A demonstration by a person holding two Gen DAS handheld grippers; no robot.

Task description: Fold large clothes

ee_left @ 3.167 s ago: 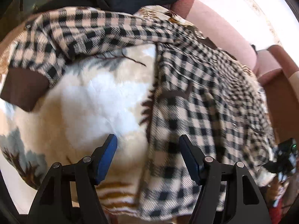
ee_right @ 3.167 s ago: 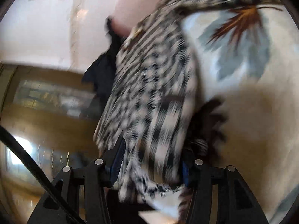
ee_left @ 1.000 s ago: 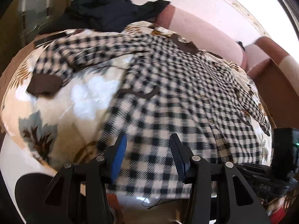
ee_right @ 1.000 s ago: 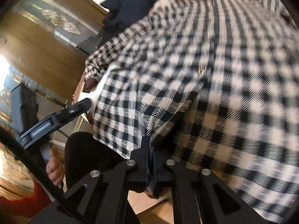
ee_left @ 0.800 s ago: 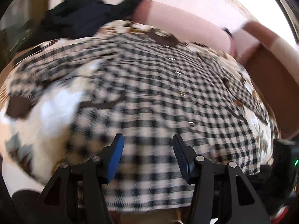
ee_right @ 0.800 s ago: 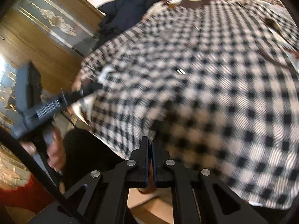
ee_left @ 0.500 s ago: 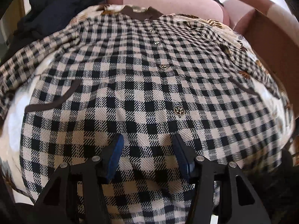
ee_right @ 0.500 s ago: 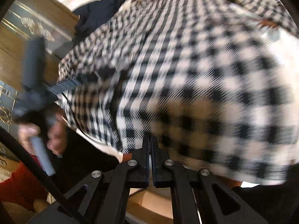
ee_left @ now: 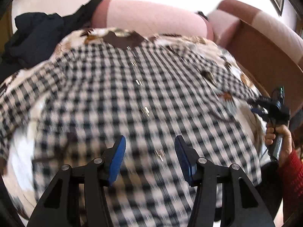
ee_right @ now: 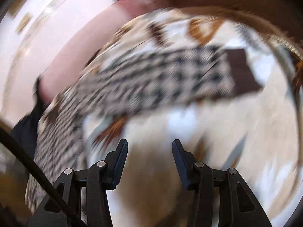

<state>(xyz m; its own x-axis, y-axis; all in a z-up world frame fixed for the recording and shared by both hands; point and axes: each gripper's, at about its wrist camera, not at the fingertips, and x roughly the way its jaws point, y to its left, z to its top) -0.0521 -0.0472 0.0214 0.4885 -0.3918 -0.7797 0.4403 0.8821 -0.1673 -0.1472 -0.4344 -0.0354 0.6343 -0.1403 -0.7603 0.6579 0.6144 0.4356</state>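
Left tongs (ee_left: pixel 149 158): I hold them about half open over the checked shirt (ee_left: pixel 144 98), nothing between the blue pads.
Right tongs (ee_right: pixel 149 158): my jaws have just been opening; they stand apart and empty above the leaf-print blanket (ee_right: pixel 217 132).
Shirt: spread flat, buttons up, on the blanket, brown collar (ee_left: pixel 123 39) at the far end by the pink sofa back (ee_left: pixel 151 19).
Left view only: my right hand (ee_left: pixel 278 132) on its handle, dark clothes (ee_left: pixel 36 36) far left.
Right view only: one sleeve with its brown cuff (ee_right: pixel 242 71), blurred.
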